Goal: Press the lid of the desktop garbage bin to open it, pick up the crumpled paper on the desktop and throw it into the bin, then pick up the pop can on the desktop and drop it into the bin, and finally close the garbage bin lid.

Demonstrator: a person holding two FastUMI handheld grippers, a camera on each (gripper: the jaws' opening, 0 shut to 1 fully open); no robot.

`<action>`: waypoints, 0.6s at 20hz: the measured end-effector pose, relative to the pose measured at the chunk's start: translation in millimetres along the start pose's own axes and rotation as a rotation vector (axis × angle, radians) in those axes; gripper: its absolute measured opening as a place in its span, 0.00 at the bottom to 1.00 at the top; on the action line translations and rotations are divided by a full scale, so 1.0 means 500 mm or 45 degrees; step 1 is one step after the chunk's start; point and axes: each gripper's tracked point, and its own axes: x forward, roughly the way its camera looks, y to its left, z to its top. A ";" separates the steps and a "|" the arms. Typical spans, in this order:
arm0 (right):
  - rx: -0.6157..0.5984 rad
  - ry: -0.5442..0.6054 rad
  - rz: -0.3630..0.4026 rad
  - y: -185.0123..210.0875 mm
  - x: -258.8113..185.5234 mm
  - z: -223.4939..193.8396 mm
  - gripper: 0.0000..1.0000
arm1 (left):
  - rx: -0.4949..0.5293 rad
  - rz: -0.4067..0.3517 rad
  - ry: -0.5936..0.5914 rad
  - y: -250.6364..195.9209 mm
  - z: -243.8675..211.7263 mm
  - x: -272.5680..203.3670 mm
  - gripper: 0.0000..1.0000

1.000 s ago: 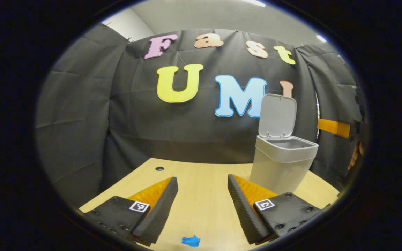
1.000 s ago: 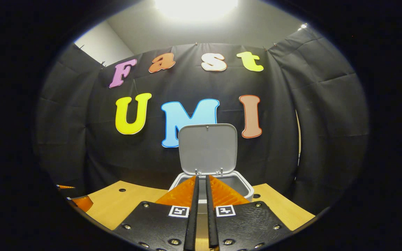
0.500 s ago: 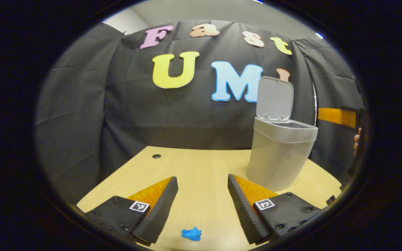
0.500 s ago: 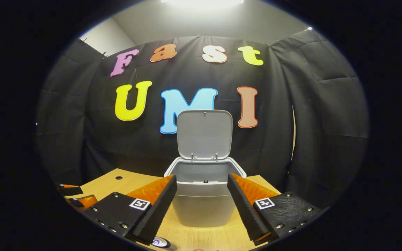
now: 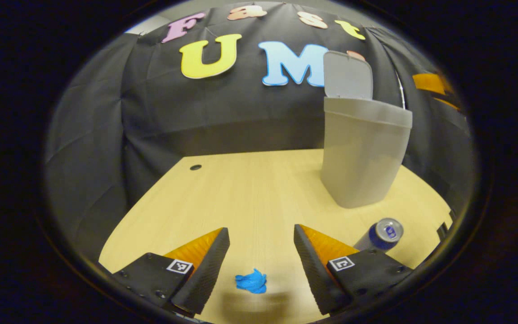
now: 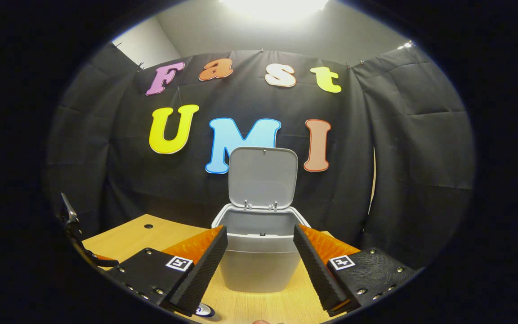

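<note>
The lid (image 6: 262, 176) of the garbage bin (image 6: 259, 258) stands upright and open, so the step in hand looks to be picking up the crumpled paper (image 5: 251, 282). In the left gripper view that small blue wad lies on the table (image 5: 250, 189) at the bottom centre of the frame, between the widely spread fingers of the left hand-held gripper (image 5: 257, 261), which holds nothing. To do this well, the gripper should come straight down so the wad stays centred between the fingers, which should close only once their tips are at the table surface; the wad is small and low, so closing too high would likely miss it or flick it away.

The left gripper view also shows the pop can (image 5: 379, 234) at the lower right, near the bin's foot, and the bin's side from low down, without its inside. The right gripper view faces the bin head-on at centre and shows its open mouth. The right hand-held gripper (image 6: 260, 263) is likewise wide open and empty, framing the bin. At that view's bottom edge a round top shows, probably the can, though too little is visible to be sure.
</note>
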 end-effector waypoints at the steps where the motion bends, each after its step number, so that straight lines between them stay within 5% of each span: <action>1: 0.008 0.008 -0.007 -0.005 0.001 -0.002 0.95 | 0.014 0.008 0.044 0.006 -0.020 0.001 0.95; 2: 0.025 0.022 -0.011 -0.008 0.001 -0.009 0.95 | 0.013 0.003 0.088 0.010 -0.035 0.003 1.00; 12: 0.031 0.059 0.022 0.014 0.018 -0.022 0.95 | 0.020 -0.012 0.391 0.038 -0.131 0.010 0.97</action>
